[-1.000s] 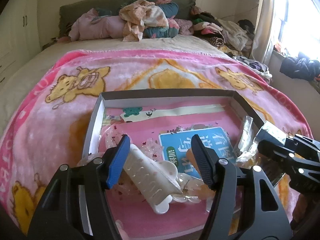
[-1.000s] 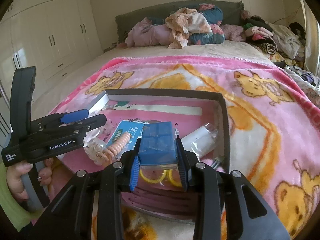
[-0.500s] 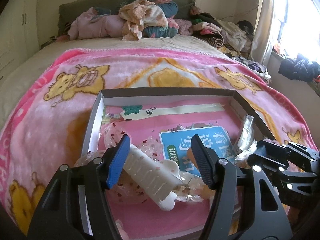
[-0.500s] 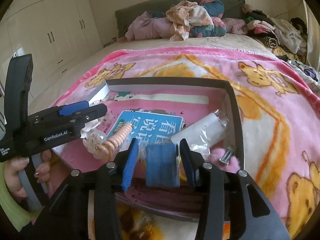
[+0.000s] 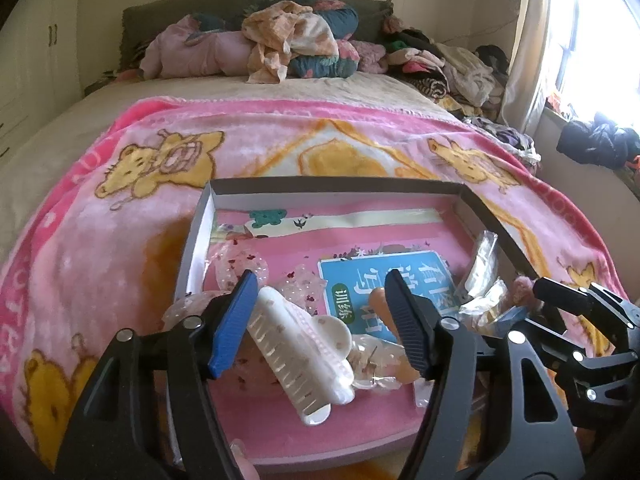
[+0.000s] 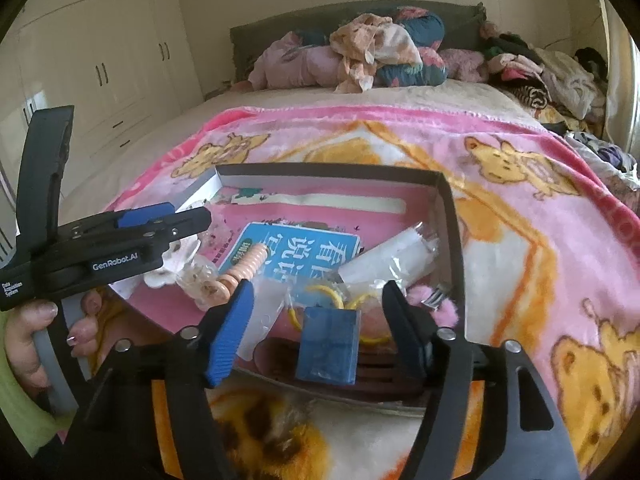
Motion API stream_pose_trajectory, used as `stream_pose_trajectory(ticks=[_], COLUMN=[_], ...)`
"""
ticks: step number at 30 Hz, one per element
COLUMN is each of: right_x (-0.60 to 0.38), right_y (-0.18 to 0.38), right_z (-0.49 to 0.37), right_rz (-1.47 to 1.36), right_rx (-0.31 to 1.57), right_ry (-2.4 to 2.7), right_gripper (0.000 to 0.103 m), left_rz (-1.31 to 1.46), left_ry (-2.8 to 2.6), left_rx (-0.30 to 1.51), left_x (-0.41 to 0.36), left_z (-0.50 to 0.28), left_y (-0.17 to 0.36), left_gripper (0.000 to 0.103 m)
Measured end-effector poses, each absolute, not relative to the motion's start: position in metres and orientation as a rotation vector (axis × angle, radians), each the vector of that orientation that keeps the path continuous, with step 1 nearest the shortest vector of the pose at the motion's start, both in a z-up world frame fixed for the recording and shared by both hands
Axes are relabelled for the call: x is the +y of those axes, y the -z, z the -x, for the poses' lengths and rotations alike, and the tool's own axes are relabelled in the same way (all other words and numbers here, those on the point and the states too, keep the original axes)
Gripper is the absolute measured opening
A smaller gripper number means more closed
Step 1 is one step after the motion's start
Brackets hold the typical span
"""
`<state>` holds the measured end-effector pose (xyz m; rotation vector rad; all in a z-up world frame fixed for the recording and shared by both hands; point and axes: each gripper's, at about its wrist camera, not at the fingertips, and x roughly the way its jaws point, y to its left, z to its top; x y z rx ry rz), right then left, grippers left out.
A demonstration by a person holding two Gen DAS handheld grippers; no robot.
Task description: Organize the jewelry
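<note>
A shallow box [image 5: 336,186] with a pink floor lies on the blanket and holds hair and jewelry items. My left gripper [image 5: 320,320] is open above a white hair claw clip [image 5: 300,350] lying in the box's near left part. My right gripper [image 6: 316,328] is open; a small blue box [image 6: 327,345] lies free between its fingers on the near rim, over yellow rings in a clear bag [image 6: 332,298]. A peach spiral hair tie [image 6: 244,266], a blue booklet [image 6: 304,254] and a white packet [image 6: 388,260] lie in the box. The left gripper also shows in the right wrist view [image 6: 188,218].
The box rests on a pink bear-print blanket [image 5: 120,208] covering the bed. Piled clothes and pillows [image 5: 280,40] sit at the headboard. A pink pompom clip [image 6: 440,304] lies in the box's right corner. Wardrobes [image 6: 100,60] stand left; a window [image 5: 592,40] is right.
My right gripper opened and let go of the small blue box, which dropped onto the box's near rim. The right gripper drew back slightly. The left gripper stayed open over the claw clip.
</note>
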<state>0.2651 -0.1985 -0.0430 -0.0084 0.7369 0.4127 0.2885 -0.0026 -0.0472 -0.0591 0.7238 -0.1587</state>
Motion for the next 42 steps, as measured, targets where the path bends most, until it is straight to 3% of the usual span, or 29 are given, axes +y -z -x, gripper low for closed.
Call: stream_pose_trajectory(ticks=[6, 11, 13, 17, 19, 42], right_x=[-0.203, -0.204, -0.204, -0.201, -0.201, -0.196], right_y=[0.031, 0.019, 0.016, 0.009, 0.007, -0.003], right_z=[-0.257, -0.247, -0.244, -0.234, -0.23, -0.167], right_rz=[-0.005, -0.002, -0.005, 0.011, 0.013, 0.04], right_rx=[0.709, 0.685, 0.672, 0.657, 0.653, 0.573], right_ry=[-0.398, -0.387, -0.384, -0.379, -0.378, -0.369], right_gripper=[0.083, 0.088, 0.093, 0.094, 0.095, 0.096], left_rz=[0.071, 0.079, 0.091, 0.091, 0.102, 0.094], left_ry=[0.143, 0.127, 0.124, 0.111, 0.103, 0.034], left_rx=[0.698, 0.68, 0.671, 0.658, 0.651, 0.594], left_x=[0.003, 0.008, 0.01, 0.014, 0.016, 0.032], left_z=[-0.273, -0.262, -0.257, -0.247, -0.241, -0.154], left_y=[0.033, 0.019, 0.014, 0.006, 0.002, -0.002], left_gripper=[0.068, 0.074, 0.082, 0.085, 0.091, 0.091])
